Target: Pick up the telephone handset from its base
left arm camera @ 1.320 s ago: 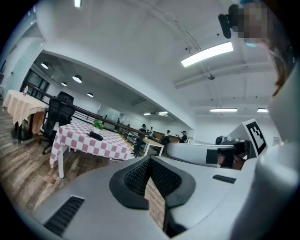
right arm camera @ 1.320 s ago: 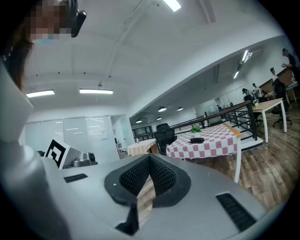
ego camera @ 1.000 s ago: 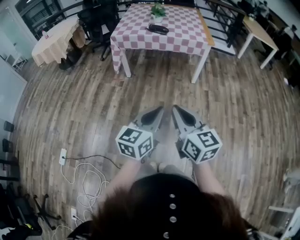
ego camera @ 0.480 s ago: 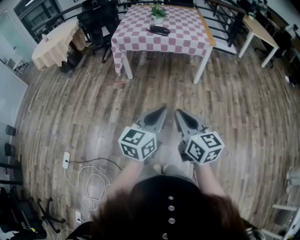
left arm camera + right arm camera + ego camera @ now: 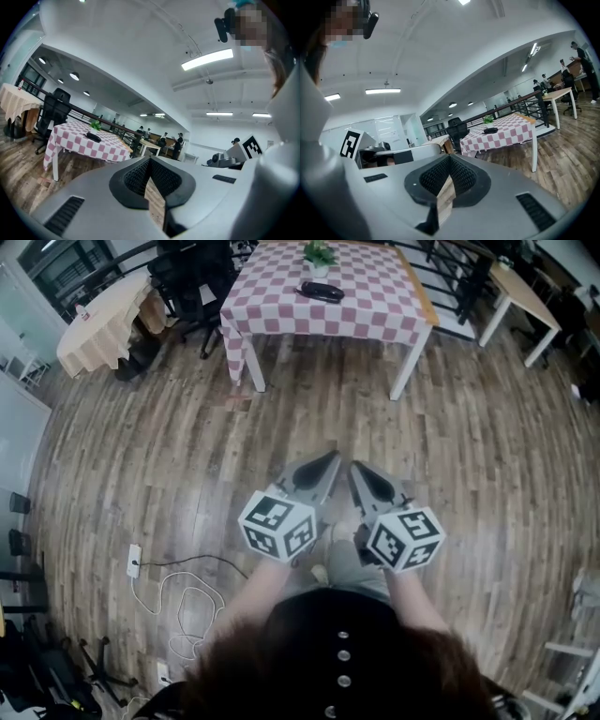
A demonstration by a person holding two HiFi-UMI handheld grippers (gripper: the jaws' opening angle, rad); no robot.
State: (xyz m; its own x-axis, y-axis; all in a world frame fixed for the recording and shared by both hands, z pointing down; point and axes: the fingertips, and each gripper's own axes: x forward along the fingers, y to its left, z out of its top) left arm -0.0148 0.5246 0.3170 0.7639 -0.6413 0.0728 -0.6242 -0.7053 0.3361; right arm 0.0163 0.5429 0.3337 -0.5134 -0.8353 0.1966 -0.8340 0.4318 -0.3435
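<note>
Wooden floor stretches out, telephone sitting on the checkered table far ahead. Left gripper and right gripper side by side, jaws pressed together, both empty.

My gripper has its jaws together, nothing between them; far off at left, a checked desk carries the phone and a plant.
</note>
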